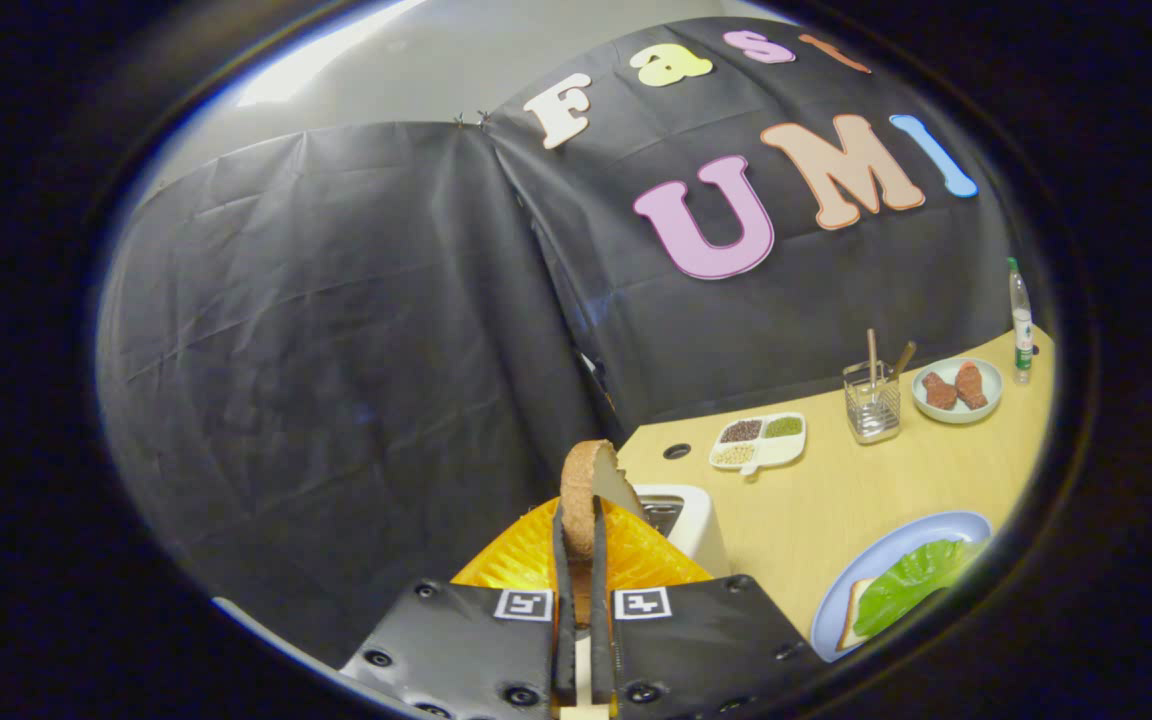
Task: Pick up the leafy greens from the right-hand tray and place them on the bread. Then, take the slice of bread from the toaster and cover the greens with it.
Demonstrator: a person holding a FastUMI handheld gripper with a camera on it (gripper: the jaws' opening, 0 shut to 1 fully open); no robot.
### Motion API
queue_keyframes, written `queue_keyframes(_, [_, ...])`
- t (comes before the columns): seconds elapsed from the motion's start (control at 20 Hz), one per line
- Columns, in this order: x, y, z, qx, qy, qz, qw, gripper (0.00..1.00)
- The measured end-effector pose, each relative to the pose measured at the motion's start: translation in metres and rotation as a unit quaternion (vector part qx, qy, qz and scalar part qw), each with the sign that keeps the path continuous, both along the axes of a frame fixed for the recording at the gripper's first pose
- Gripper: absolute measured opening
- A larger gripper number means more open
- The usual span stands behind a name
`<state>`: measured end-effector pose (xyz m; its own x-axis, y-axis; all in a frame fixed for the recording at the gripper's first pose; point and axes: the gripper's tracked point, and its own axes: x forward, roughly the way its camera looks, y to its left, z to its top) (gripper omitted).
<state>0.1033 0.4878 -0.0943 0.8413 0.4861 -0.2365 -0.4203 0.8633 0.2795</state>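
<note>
So the gripper [583,540] has its fingers pinched narrow on the slice of bread [591,490], holding it on edge and lifted clear above the toaster [681,515], which sits near the tabletop's [836,490] back-left corner. Makes sense to grab it by the flat faces so it doesn't flop. Off to the right, at the table's near edge, the blue plate [841,600] carries the leafy greens [911,585] already laid on the bottom bread [851,628]. Looks like the covering step is what's left.
</note>
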Motion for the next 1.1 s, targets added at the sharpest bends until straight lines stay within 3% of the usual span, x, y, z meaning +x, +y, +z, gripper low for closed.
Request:
queue_keyframes(0.55, [-0.008,-0.042,0.068,0.032,-0.054,-0.026,0.998,0.09])
queue_keyframes(0.85, [-0.024,-0.119,0.087,0.056,-0.082,-0.068,0.993,0.08])
queue_keyframes(1.1, [-0.033,-0.185,0.070,0.072,-0.073,-0.100,0.990,0.08])
